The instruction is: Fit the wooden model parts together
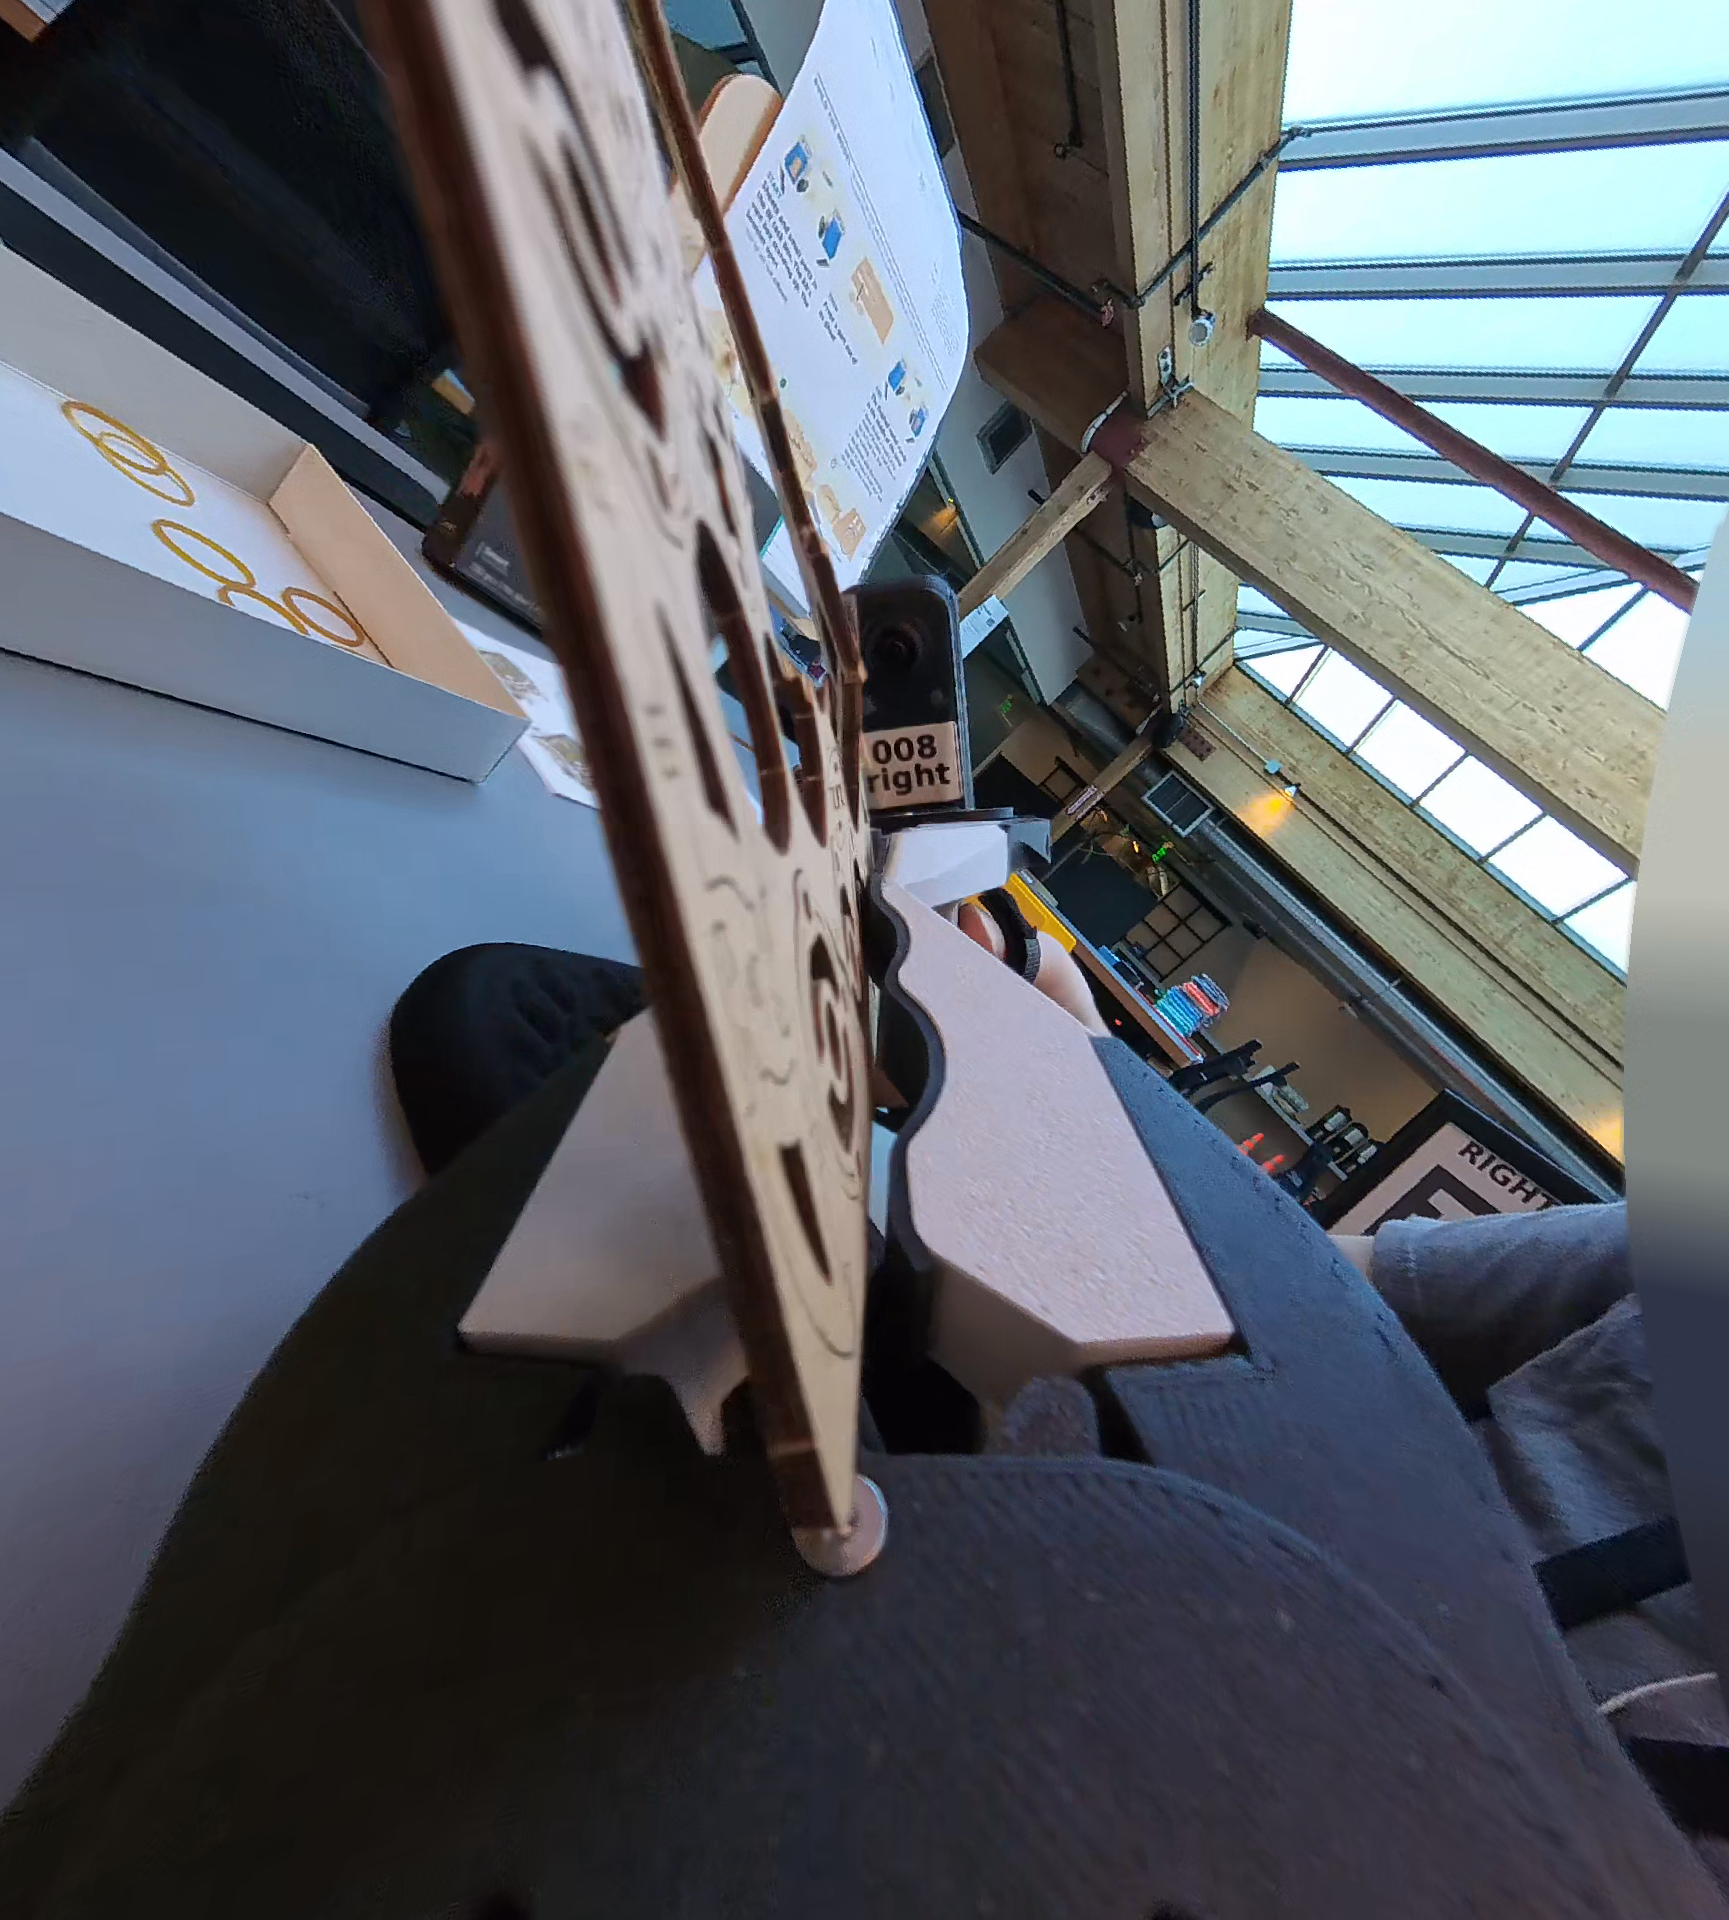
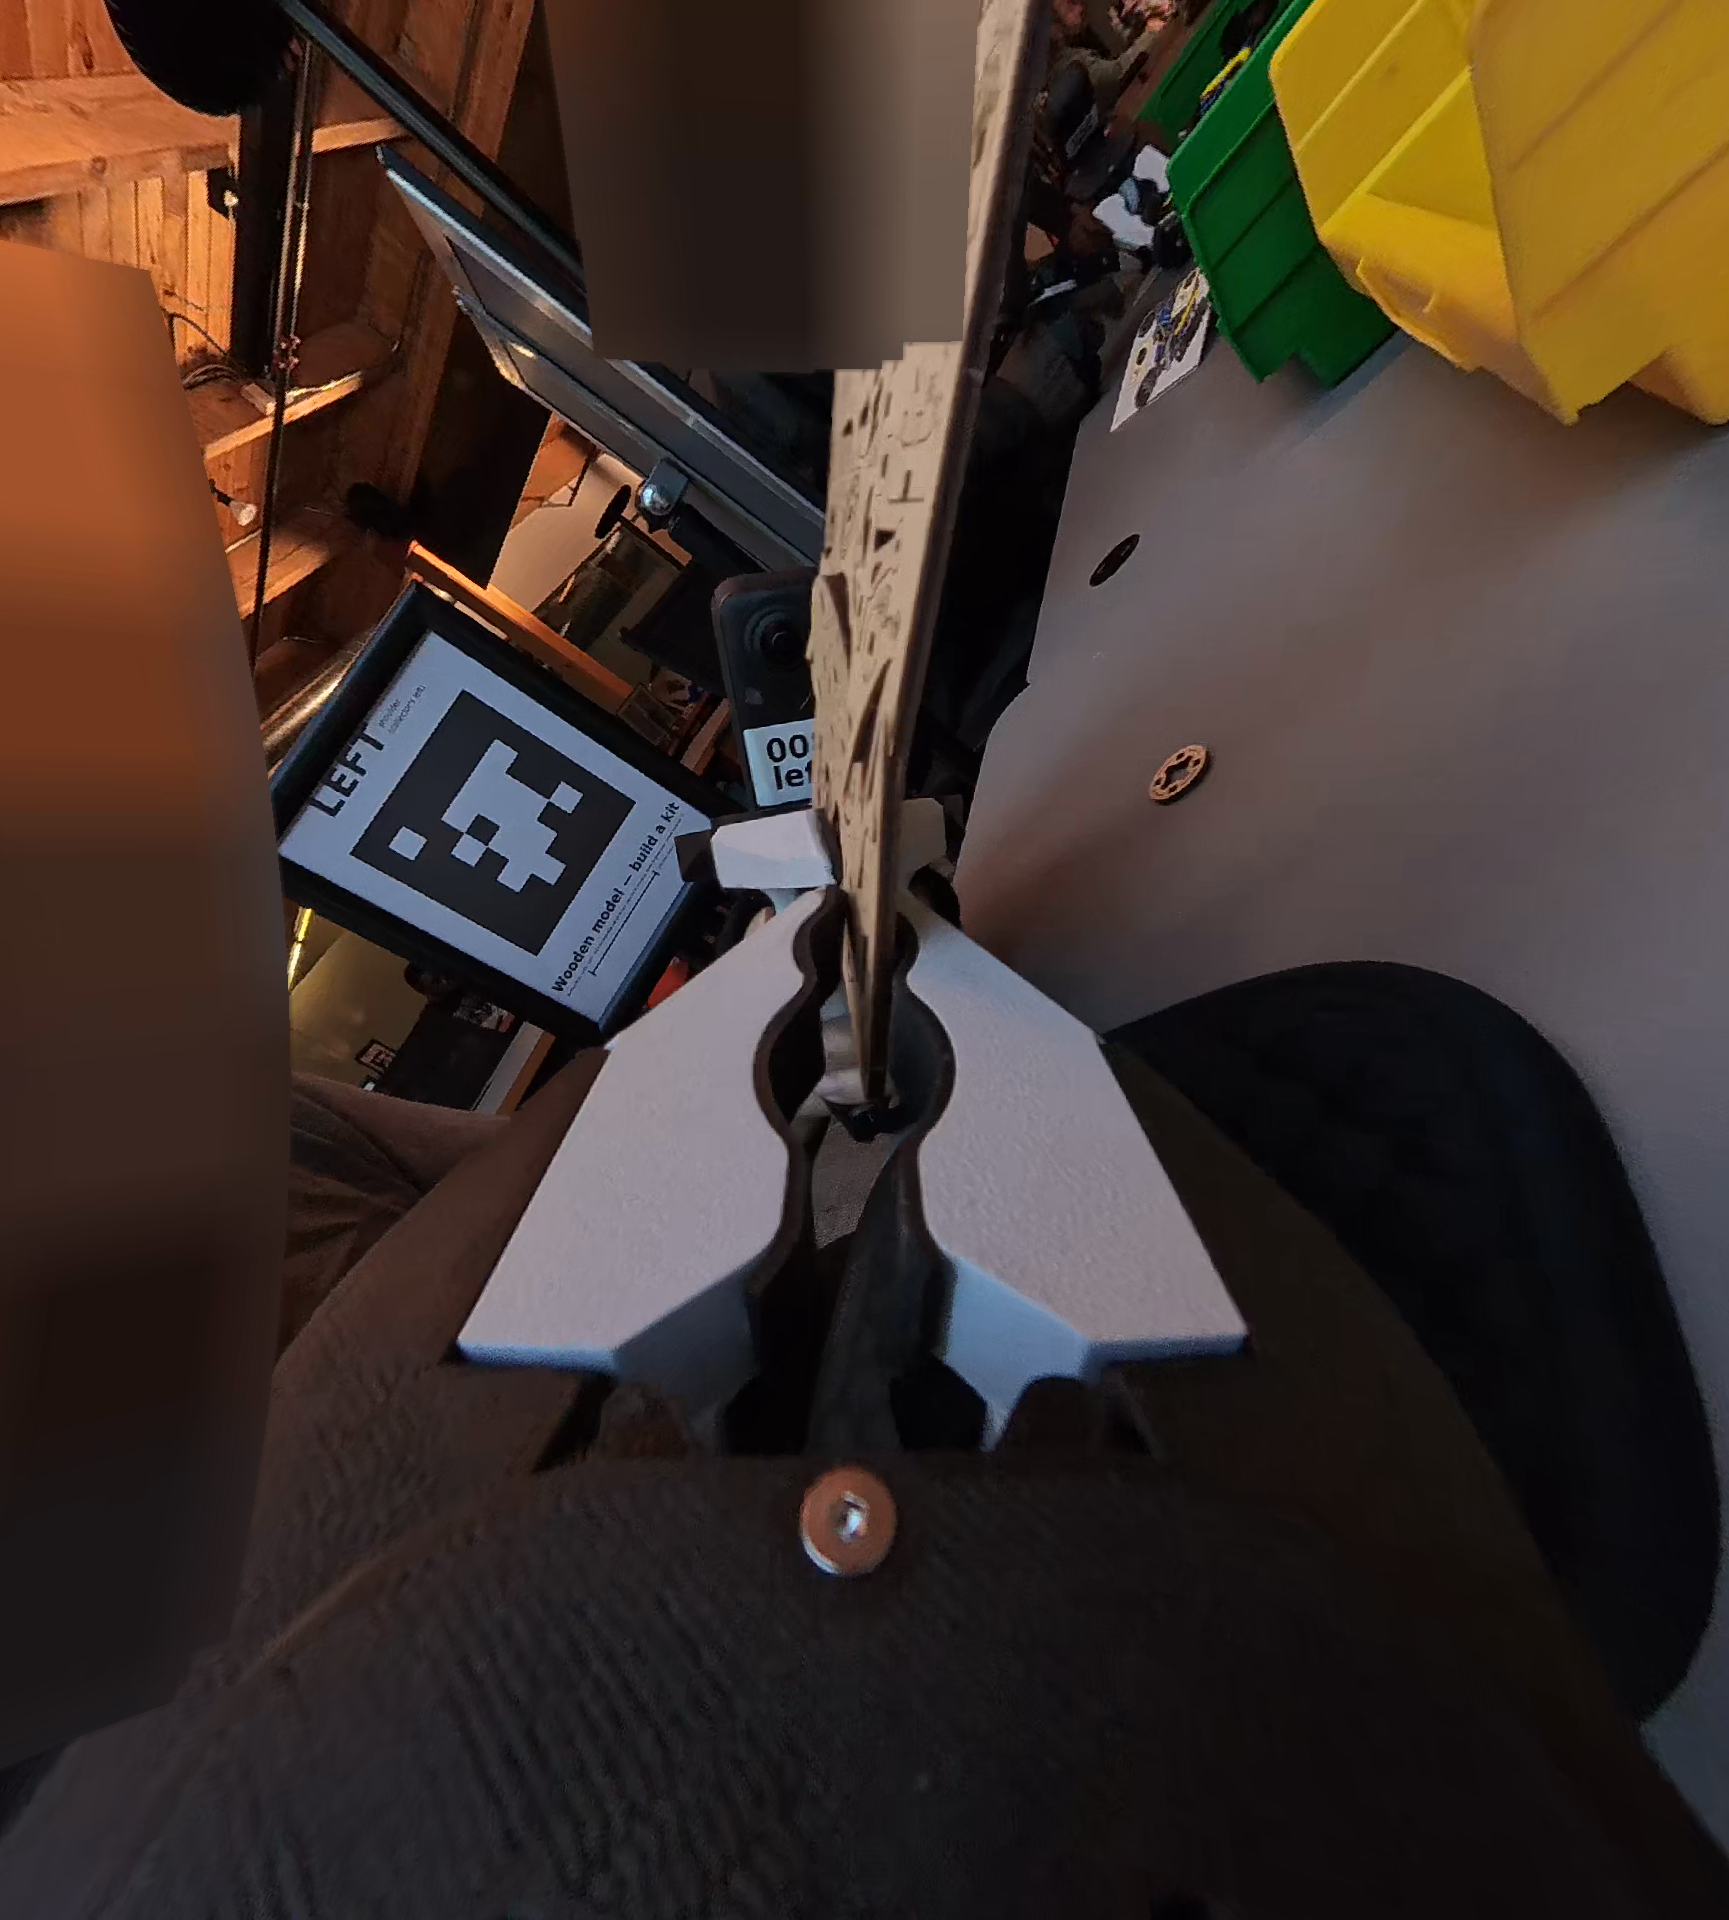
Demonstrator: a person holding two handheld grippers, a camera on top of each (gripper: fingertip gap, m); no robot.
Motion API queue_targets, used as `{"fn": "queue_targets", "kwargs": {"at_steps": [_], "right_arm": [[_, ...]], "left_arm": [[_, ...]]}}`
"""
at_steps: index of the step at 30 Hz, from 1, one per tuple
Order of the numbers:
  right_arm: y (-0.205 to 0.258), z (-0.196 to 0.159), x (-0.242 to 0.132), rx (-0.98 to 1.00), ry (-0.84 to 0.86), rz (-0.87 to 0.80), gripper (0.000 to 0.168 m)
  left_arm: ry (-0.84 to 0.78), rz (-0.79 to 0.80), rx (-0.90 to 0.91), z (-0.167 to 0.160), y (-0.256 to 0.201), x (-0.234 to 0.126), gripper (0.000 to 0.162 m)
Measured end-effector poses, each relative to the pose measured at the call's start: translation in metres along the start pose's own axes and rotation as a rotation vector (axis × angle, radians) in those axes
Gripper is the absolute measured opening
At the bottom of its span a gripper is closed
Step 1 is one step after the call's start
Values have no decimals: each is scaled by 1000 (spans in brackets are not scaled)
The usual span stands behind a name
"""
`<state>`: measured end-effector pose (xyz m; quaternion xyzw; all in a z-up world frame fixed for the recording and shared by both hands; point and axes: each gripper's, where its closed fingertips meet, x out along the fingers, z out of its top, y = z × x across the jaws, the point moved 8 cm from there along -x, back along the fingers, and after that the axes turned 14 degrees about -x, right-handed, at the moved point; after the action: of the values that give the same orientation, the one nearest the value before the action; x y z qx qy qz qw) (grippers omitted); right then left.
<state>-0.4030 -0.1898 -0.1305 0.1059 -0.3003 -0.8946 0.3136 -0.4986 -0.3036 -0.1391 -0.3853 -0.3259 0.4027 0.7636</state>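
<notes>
A thin laser-cut wooden sheet [image 1: 631, 582] with many cut-out shapes stands edge-on, above the grey table [image 1: 164, 935]. My left gripper [image 1: 777, 966] is shut on its lower edge, one white finger pad [image 1: 611, 1195] on each side. In the right wrist view the same sheet [image 2: 891, 582] runs up from my right gripper [image 2: 865, 914], which is shut on it. The two grippers face each other across the sheet: the right gripper [image 1: 943, 862] shows beyond it in the left wrist view, and the left gripper [image 2: 772, 847] in the right wrist view. A second thin wooden edge [image 1: 735, 312] shows just behind the sheet.
A white box [image 1: 216, 644] holding yellow rings lies on the table at left. A printed instruction sheet [image 1: 860, 260] stands behind. Yellow bin [image 2: 1566, 208] and green bin [image 2: 1255, 208] sit at the far right. A small wooden ring [image 2: 1179, 774] lies loose on the table. A framed marker sign [image 2: 486, 821] stands nearby.
</notes>
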Motion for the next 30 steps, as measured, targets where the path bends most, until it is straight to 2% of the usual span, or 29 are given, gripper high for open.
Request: {"fn": "queue_targets", "kwargs": {"at_steps": [12,19,20,22,24,26,27,29,30], "right_arm": [[-9,-4,2,56,-2,-40,6],[-16,-7,7,62,12,-56,4],[-20,-9,7,58,35,-98,3],[-22,-10,8,14,37,-141,3],[-17,-7,7,39,-32,-46,1],[-20,-9,5,33,-2,-81,2],[-20,-8,5,36,4,-81,5],[-18,-6,6,24,4,-74,21],[-18,-5,5,8,9,-92,21]], "left_arm": [[-2,70,39,0,5,-1,0],[-17,120,-13,-1,10,-4,0],[-19,127,-2,-1,10,-4,0],[-30,209,50,-3,10,-3,0],[-25,129,42,0,6,-3,0],[-6,144,22,0,10,-1,0],[-9,150,30,1,10,-1,0],[-22,166,33,2,11,-2,2],[-33,164,26,3,12,-3,2]]}}
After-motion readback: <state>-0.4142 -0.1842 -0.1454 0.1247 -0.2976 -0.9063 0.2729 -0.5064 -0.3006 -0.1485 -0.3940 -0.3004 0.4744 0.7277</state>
